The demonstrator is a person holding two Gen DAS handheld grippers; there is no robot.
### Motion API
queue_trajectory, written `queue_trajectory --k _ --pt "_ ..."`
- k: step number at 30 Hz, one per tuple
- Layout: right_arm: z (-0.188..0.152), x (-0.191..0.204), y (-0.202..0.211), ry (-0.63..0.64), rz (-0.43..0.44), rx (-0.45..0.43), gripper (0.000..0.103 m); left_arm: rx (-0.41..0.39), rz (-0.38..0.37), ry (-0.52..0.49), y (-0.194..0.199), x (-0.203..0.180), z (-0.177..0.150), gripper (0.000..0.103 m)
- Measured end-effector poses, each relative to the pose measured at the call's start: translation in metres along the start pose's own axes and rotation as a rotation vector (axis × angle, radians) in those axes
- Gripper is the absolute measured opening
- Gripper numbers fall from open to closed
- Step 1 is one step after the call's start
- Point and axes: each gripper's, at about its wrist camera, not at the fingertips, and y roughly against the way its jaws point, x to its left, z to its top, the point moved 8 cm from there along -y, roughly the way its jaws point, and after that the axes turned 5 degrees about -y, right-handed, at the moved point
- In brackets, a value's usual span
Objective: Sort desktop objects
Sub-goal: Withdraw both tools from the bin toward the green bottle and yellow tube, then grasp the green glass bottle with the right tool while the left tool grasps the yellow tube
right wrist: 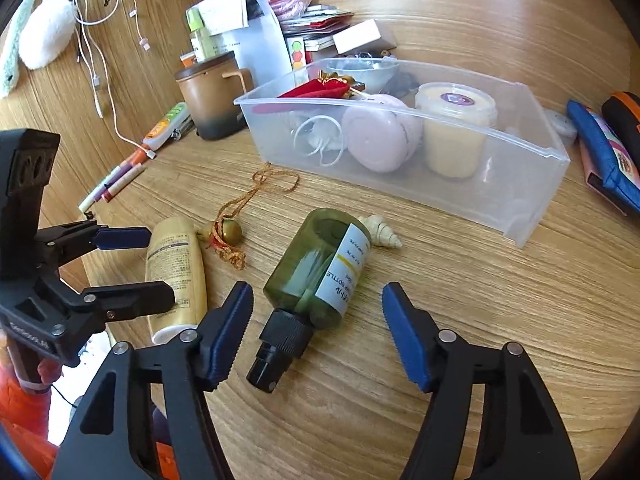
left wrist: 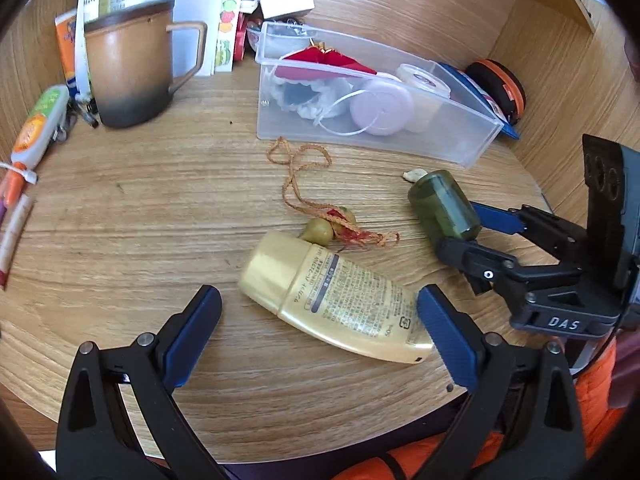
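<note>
A gold sunscreen tube (left wrist: 336, 300) lies flat on the wooden desk between the fingers of my left gripper (left wrist: 320, 304), which is open; its right pad is close to the tube's flat end. A dark green spray bottle (right wrist: 316, 268) with a black nozzle lies on its side between the fingers of my right gripper (right wrist: 319, 300), also open, with gaps on both sides. A bell charm on an orange cord (right wrist: 228, 234) lies between the two items, and a small seashell (right wrist: 382, 232) sits behind the bottle. The clear plastic box (right wrist: 500, 200) stands beyond.
The box holds a red pouch, a pink round case and a cream jar. A brown mug (right wrist: 212, 96), papers and packets crowd the back. Pens (right wrist: 116, 180) and cables lie at the left, a blue pouch (right wrist: 608, 152) at the right. Wooden walls enclose the desk.
</note>
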Motion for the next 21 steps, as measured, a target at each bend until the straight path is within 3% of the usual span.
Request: queue_trajectory --k 7,11,19,21 --pt "0.008 0.000 -0.008 0.013 -0.014 -0.005 0.063 -0.018 0.009 0.016 0.001 0.002 -0.001 0.098" --pt "0.011 0.001 -0.012 0.029 -0.022 0.002 0.063 -0.017 -0.020 0.005 -0.001 -0.004 0.003 0.086" --pt "0.009 0.002 -0.021 0.065 -0.055 0.018 0.062 -0.016 0.017 -0.020 -0.009 -0.006 0.010 0.081" --pt "0.010 0.001 -0.022 0.066 -0.063 0.017 0.055 -0.016 0.024 -0.030 -0.009 -0.006 0.013 0.071"
